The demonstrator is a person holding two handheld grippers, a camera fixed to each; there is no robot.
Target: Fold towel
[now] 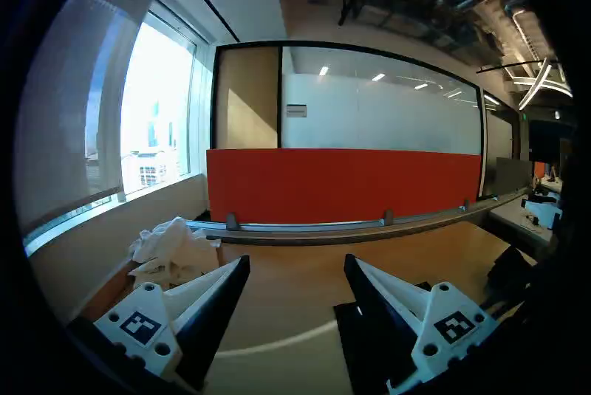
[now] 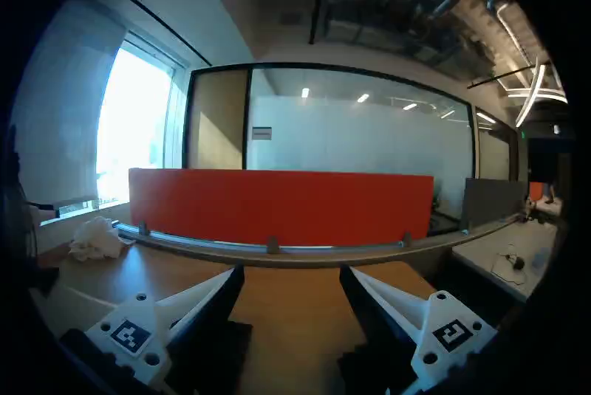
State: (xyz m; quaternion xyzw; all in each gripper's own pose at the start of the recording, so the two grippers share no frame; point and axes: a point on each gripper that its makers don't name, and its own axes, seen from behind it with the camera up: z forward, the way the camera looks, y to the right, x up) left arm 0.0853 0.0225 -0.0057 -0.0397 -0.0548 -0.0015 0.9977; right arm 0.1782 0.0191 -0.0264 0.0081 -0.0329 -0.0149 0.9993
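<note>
A crumpled white towel (image 1: 175, 247) lies in a heap at the far left corner of the wooden desk (image 1: 295, 284), by the window. In the left gripper view my left gripper (image 1: 296, 265) stands open above the desk, nothing between its fingers, the towel ahead and to its left. In the right gripper view the same towel (image 2: 94, 238) appears small at the far left, well away from my right gripper (image 2: 292, 272), which is open and holds nothing over the desk (image 2: 295, 306).
An orange divider panel (image 1: 340, 184) on a grey rail closes off the far edge of the desk. A window (image 1: 151, 114) runs along the left. A dark mat (image 1: 362, 336) lies under the left gripper. Another desk (image 2: 510, 255) with cables stands to the right.
</note>
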